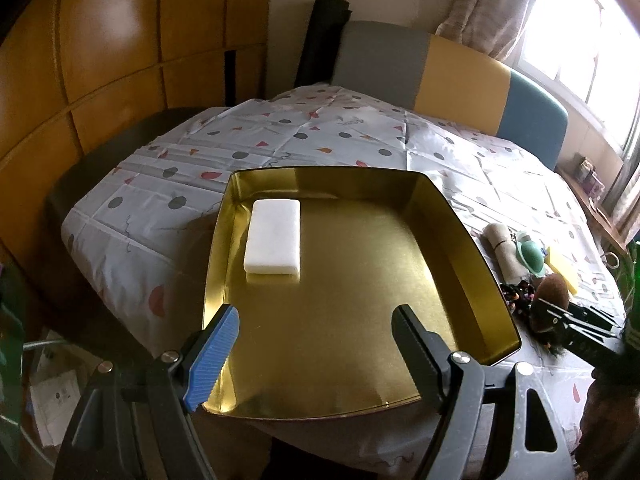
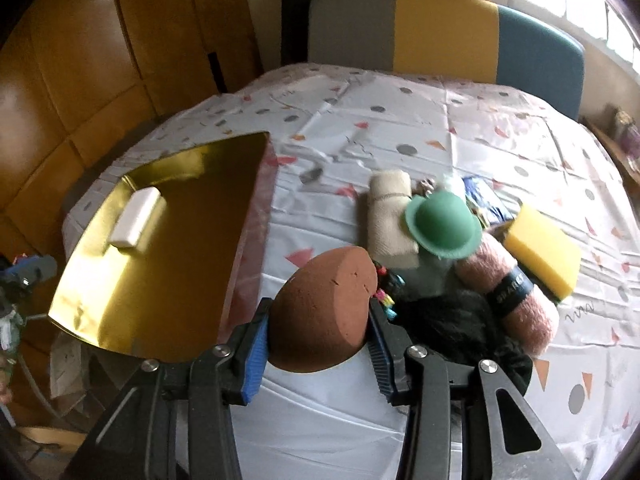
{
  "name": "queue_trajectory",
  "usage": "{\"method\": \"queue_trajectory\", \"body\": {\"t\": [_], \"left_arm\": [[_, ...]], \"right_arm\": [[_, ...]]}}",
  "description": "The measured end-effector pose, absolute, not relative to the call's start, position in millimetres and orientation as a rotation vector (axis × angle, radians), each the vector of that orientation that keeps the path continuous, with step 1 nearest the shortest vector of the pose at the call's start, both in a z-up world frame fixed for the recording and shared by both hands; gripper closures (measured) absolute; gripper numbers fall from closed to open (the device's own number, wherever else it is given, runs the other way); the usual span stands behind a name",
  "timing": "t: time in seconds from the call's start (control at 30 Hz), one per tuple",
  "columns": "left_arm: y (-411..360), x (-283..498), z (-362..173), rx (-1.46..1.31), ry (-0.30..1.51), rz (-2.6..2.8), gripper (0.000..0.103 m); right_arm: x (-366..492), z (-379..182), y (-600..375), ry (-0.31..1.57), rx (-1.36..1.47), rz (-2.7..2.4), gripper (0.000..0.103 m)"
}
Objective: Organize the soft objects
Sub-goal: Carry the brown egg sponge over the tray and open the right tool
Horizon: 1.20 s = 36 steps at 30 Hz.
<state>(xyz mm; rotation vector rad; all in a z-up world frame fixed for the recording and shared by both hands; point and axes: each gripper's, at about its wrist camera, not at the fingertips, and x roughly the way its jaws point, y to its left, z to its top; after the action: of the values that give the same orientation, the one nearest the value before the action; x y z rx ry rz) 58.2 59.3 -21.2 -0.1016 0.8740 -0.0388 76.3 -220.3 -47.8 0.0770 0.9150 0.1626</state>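
A gold metal tray (image 1: 460,240) (image 2: 120,312) lies on the patterned tablecloth, with a white foam block (image 1: 273,241) (image 2: 136,217) in its far left part. My left gripper (image 1: 316,320) hangs open over the tray's near edge, nothing between its fingers. My right gripper (image 2: 318,312) is shut on a brown egg-shaped sponge (image 2: 324,308) (image 1: 554,292), held above the cloth just right of the tray. Behind it sits a pile of soft things: a beige roll (image 2: 390,216) (image 1: 500,248), a green hat-shaped piece (image 2: 442,220), a pink yarn skein (image 2: 512,292), a yellow sponge (image 2: 544,248) and something black and furry (image 2: 460,324).
A chair back (image 2: 444,28) in grey, yellow and blue stands behind the table. Wooden cabinets (image 1: 100,60) fill the left side. A window (image 1: 592,40) is at the right. Small coloured clips (image 2: 386,300) lie beside the sponge.
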Motion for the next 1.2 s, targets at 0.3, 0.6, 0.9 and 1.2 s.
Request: {"method": "queue_trajectory", "body": {"t": [0.3, 0.6, 0.9, 1.2], "left_arm": [[67, 54, -21, -0.104, 0.872, -0.020, 0.023], [81, 50, -17, -0.124, 0.868, 0.009, 0.023], [100, 49, -18, -0.142, 0.864, 0.063, 0.023], [106, 47, -18, -0.149, 0.860, 0.079, 0.023]], "right_arm": [[87, -23, -176, 0.875, 0.075, 0.309, 0.058], [108, -33, -111, 0.941, 0.047, 0.467, 0.057], [130, -67, -54, 1.050, 0.014, 0.524, 0.057], [143, -79, -29, 1.088, -0.008, 0.523, 0.050]]}}
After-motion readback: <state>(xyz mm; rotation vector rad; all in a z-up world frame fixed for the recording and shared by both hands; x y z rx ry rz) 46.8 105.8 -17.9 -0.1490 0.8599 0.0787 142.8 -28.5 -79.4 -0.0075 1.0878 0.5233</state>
